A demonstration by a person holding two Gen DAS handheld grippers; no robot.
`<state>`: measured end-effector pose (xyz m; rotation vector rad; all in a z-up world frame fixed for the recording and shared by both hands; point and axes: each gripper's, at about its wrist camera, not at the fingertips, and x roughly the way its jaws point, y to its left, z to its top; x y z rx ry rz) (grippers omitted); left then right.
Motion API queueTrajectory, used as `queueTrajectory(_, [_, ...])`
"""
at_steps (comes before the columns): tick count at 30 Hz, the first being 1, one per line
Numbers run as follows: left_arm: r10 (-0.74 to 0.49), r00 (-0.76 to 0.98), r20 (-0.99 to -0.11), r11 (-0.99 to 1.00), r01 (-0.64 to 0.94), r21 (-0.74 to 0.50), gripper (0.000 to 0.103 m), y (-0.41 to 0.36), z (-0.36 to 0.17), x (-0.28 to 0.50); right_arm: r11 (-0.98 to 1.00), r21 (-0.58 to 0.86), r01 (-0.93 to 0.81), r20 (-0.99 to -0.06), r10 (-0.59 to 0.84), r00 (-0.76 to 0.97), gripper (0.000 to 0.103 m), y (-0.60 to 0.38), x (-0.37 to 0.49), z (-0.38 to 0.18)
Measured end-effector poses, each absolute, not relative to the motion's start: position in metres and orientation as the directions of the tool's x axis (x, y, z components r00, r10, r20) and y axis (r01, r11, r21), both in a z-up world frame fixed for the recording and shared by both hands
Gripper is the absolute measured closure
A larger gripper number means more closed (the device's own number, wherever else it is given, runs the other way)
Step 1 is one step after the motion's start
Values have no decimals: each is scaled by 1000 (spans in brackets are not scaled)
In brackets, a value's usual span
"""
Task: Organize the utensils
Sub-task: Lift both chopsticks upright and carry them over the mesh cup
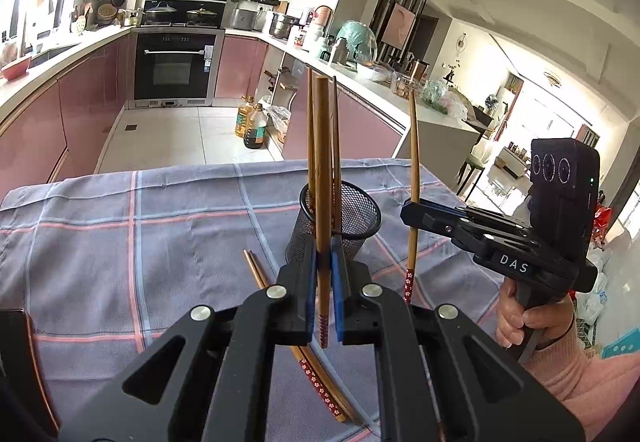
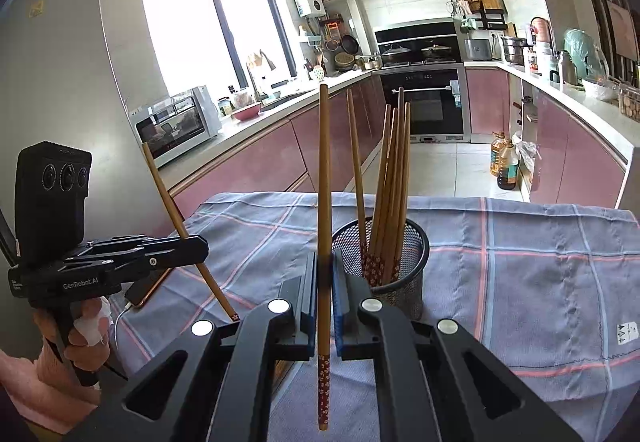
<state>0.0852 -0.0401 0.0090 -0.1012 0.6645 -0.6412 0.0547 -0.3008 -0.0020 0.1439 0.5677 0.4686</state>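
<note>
My left gripper (image 1: 323,246) is shut on one wooden chopstick (image 1: 322,145), held upright with its red patterned end down, just in front of the black mesh cup (image 1: 360,217). My right gripper (image 2: 325,262) is shut on another upright chopstick (image 2: 325,161), close to the left of the mesh cup (image 2: 404,282). That cup holds several chopsticks (image 2: 390,181). From the left wrist view the right gripper (image 1: 408,207) hangs to the right of the cup with its chopstick (image 1: 414,161). In the right wrist view the left gripper (image 2: 202,242) grips a tilted chopstick (image 2: 168,193).
Loose chopsticks (image 1: 316,378) lie on the checked blue cloth (image 1: 140,226) under my left gripper. A phone (image 2: 144,292) with a white cable rests near the table's left edge. Pink kitchen cabinets, an oven and oil bottles (image 2: 506,165) on the floor stand beyond the table.
</note>
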Motion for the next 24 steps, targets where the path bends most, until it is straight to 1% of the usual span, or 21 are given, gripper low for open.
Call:
queueTrajectory(13, [-607, 638, -473, 790, 548, -275, 96, -54, 43, 105, 896, 225, -384, -404, 444, 800, 97, -305, 73, 32])
queueTrajectory(24, [-627, 663, -408, 776, 574, -261, 96, -69, 74, 113, 894, 225, -389, -364, 447, 817, 97, -305, 88, 45])
